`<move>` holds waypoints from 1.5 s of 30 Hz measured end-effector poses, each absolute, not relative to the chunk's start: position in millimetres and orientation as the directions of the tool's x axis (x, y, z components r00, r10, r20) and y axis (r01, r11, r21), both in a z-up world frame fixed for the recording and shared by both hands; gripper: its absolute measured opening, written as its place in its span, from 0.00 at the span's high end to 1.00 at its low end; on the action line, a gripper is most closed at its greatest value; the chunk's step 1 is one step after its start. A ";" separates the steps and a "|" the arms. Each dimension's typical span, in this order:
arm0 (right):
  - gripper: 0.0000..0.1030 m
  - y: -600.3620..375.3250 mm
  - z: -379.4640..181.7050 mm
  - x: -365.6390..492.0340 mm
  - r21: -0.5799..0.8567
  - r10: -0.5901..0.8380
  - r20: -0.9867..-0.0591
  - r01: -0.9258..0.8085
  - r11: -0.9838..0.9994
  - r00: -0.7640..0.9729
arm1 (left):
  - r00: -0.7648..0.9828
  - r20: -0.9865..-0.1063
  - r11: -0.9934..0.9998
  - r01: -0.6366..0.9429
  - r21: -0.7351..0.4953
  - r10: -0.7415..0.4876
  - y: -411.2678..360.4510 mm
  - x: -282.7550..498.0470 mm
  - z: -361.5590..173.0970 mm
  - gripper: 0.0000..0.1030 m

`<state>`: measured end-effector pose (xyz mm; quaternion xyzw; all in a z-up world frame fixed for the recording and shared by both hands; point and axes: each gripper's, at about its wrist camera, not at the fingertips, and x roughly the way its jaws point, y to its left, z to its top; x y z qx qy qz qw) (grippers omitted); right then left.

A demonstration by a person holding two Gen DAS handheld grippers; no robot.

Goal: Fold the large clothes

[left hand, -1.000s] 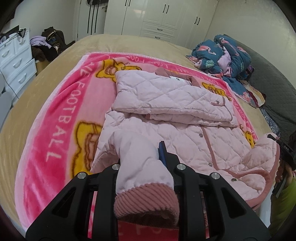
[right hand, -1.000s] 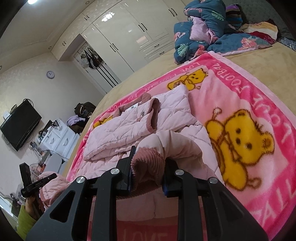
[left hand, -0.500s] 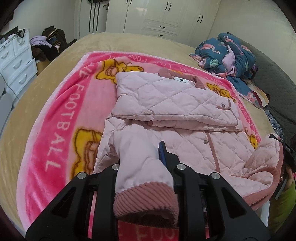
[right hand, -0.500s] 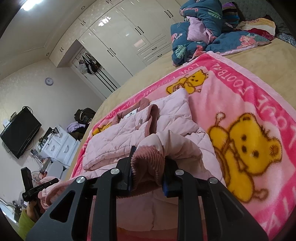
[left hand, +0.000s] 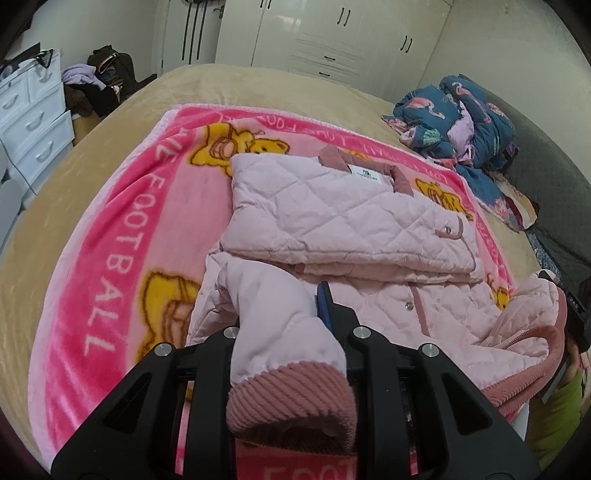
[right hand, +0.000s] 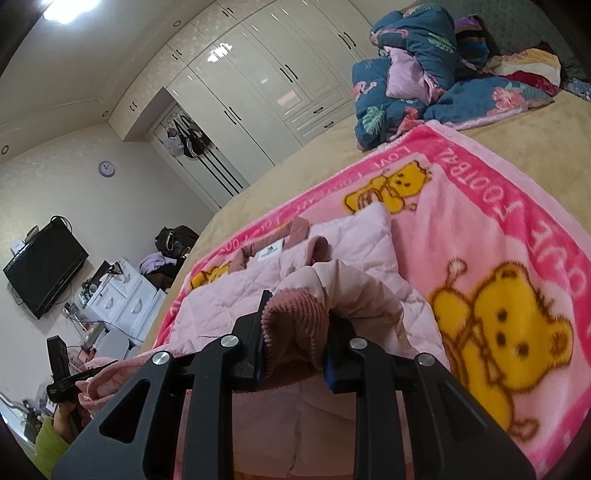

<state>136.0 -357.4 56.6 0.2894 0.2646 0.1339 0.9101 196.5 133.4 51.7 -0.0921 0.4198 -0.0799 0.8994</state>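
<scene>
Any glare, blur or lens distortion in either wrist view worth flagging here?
Left wrist view: evenly lit and sharp, but the fisheye bows the pink blanket and darkens the corners. Right wrist view: a ceiling light blows out top left, glare streaks the wardrobe doors, and the blanket's near bear looks slightly soft.

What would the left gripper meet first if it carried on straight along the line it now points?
Probably the pink quilted jacket: the left gripper, shut on a sleeve cuff, aims down at the jacket's body just ahead, though depth is hard to judge.
</scene>
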 end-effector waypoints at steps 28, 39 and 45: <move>0.79 -377.2 142.0 200.2 0.582 0.364 -0.262 -0.155 0.798 0.894 | 0.732 -0.641 0.967 0.096 -0.237 -0.230 126.6 266.3 130.9 0.85; 0.79 -377.6 111.7 223.4 0.594 0.325 -0.316 -0.082 0.801 0.891 | 0.728 -0.658 0.976 0.072 -0.207 -0.194 124.8 290.8 98.7 0.84; 0.79 -376.4 98.7 233.8 0.597 0.304 -0.343 -0.043 0.801 0.889 | 0.722 -0.672 0.984 0.072 -0.162 -0.163 121.0 297.1 88.7 0.83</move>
